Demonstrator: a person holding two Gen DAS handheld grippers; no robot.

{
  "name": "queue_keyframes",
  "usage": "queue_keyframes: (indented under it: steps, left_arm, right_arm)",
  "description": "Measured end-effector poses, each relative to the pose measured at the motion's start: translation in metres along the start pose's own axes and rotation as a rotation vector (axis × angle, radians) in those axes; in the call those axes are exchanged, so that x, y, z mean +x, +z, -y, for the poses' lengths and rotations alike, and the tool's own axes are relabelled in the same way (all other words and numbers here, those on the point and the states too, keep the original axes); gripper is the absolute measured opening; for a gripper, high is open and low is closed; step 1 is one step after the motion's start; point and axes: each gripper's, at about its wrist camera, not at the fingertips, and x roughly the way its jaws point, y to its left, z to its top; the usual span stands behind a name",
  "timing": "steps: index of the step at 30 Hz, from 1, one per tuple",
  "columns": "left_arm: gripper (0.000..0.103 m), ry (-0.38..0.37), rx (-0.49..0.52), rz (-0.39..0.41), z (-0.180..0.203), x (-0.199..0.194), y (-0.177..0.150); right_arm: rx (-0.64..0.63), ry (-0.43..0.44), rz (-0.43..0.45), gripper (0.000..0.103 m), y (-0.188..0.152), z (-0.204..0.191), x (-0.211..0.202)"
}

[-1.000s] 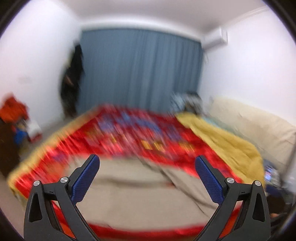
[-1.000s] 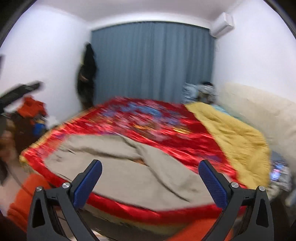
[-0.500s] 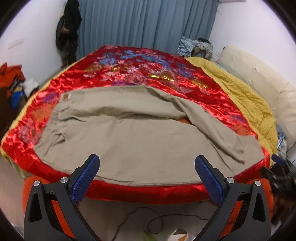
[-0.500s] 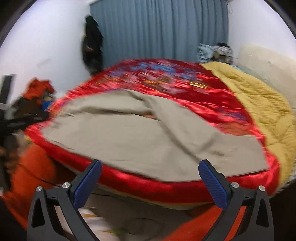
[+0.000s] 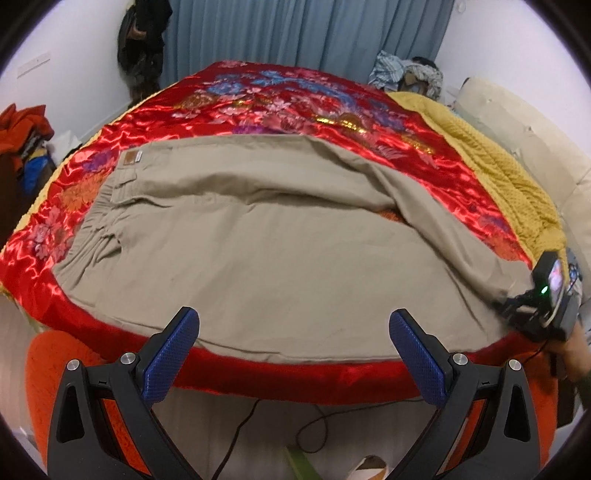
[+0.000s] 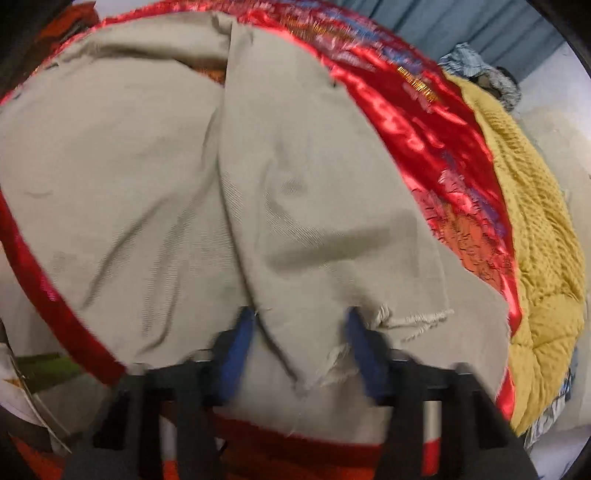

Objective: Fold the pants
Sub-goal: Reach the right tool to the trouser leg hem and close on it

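Khaki pants (image 5: 258, 236) lie spread on a red satin bedspread (image 5: 295, 99), waistband with a leather tag (image 5: 132, 158) at the left, leg ends at the right. My left gripper (image 5: 291, 332) hangs open over the near bed edge, level with the pants' lower seam, nothing between its blue pads (image 5: 173, 350). My right gripper (image 6: 299, 332) is at the frayed leg hem (image 6: 406, 319). Its jaws are closing with the hem between the blurred pads (image 6: 236, 343), which still stand apart. In the left wrist view its camera body (image 5: 550, 295) sits at the right leg end.
A yellow knitted blanket (image 5: 498, 166) lies along the bed's right side, beside a cream upholstered piece (image 5: 524, 129). Blue curtains (image 5: 306, 33) hang behind, with a clothes heap (image 5: 406, 74) in front of them. A black cable (image 5: 258, 413) runs on the floor below the bed. Orange cloth (image 5: 48, 369) hangs at the lower left.
Both grippers dropped and tipped down toward the bed. The right one swung to the leg hem, and its jaws narrowed from wide open around the cloth.
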Motion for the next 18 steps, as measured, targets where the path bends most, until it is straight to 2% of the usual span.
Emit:
queue_keyframes:
  steps: [1, 7, 10, 14, 16, 18]
  left_arm:
    - [0.103, 0.003, -0.002, -0.003, -0.001, 0.001, -0.001]
    - [0.103, 0.005, -0.015, -0.042, -0.005, 0.011, -0.010]
    - [0.103, 0.003, -0.011, -0.052, -0.002, 0.014, -0.011]
    - [0.103, 0.001, 0.006, -0.040, 0.004, 0.014, -0.010]
    - [0.103, 0.006, 0.018, -0.044, 0.006, 0.018, -0.010]
    - [0.103, 0.010, 0.035, -0.066, 0.010, 0.026, -0.010]
  right_arm:
    - [0.007, -0.013, 0.017, 0.003, 0.002, 0.004, -0.007]
    - [0.115, -0.117, 0.218, 0.003, 0.027, 0.039, -0.088]
    - [-0.022, -0.091, 0.202, 0.003, 0.031, 0.012, -0.109]
    - [-0.273, 0.046, 0.113, 0.003, 0.011, -0.056, -0.114]
    - [-0.344, 0.091, 0.096, 0.003, -0.001, -0.082, -0.116]
    - [-0.399, 0.105, 0.099, 0.003, -0.005, -0.092, -0.115]
